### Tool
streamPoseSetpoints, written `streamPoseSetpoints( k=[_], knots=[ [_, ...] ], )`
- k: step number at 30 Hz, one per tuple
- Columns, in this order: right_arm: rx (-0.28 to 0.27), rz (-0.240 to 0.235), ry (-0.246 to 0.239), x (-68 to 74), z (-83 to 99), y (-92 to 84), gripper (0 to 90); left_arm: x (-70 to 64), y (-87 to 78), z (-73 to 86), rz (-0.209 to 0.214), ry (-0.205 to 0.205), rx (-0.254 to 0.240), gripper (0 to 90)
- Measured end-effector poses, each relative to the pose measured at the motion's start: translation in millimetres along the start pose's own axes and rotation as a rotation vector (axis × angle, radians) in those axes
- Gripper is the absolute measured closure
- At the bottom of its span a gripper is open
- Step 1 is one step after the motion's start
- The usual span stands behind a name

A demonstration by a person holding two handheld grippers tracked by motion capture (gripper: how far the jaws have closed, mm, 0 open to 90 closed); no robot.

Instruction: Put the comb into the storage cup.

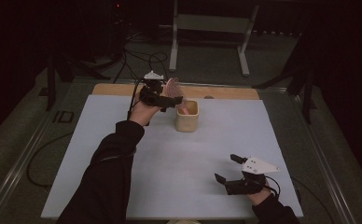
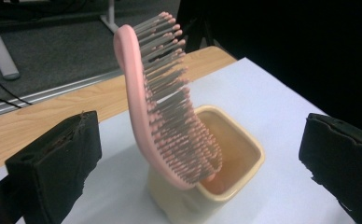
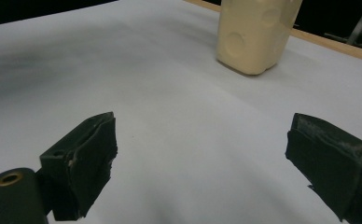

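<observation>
White surface (image 1: 123, 140) is seen covering most of the table, wooden strip (image 1: 118, 88) left bare at the far edge. Cream holder (image 1: 187, 116) is stood upright on the surface, far of centre. Pink hairbrush (image 2: 160, 107) is seen standing handle-down in the holder, head up, leaned against the rim, bristles toward the cup opening. Left gripper (image 1: 163, 99) is held just left of the holder at the far side; its fingers (image 2: 53, 163) are spread wide, released, nothing gripped, brush between them but apart from both pads. Right gripper (image 1: 235, 172) is rested near, at the right, well apart from the holder; its fingers (image 3: 83, 158) are also released, empty.

Step in hand is judged as letting go of the brush after placing. To be done well: fingers should be kept fully spread and drawn straight back, away from the bristles, so the leaning brush is not clipped or tipped and the light holder is not dragged. Right gripper is best kept off.
</observation>
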State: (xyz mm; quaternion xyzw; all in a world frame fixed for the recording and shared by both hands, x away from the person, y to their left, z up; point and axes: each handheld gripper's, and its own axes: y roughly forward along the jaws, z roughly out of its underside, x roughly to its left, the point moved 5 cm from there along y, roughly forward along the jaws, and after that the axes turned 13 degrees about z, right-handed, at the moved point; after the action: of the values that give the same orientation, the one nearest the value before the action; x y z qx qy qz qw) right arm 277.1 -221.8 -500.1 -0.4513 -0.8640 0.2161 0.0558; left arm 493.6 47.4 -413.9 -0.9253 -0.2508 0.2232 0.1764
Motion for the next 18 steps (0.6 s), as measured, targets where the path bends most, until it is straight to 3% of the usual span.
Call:
streamPoseSetpoints(
  k=[7, 18],
  knots=[
    [0.001, -0.002, 0.003, 1.0, -0.4, -0.2, 8.6, -1.0, -5.6, 5.4, -0.007, 0.023, 0.007, 0.0],
    [0.005, -0.003, 0.005, 1.1, 0.5, 0.4, 8.6, -1.7, -19.5, 15.9, 0.019, 0.029, -0.001, 0.0]
  ],
)
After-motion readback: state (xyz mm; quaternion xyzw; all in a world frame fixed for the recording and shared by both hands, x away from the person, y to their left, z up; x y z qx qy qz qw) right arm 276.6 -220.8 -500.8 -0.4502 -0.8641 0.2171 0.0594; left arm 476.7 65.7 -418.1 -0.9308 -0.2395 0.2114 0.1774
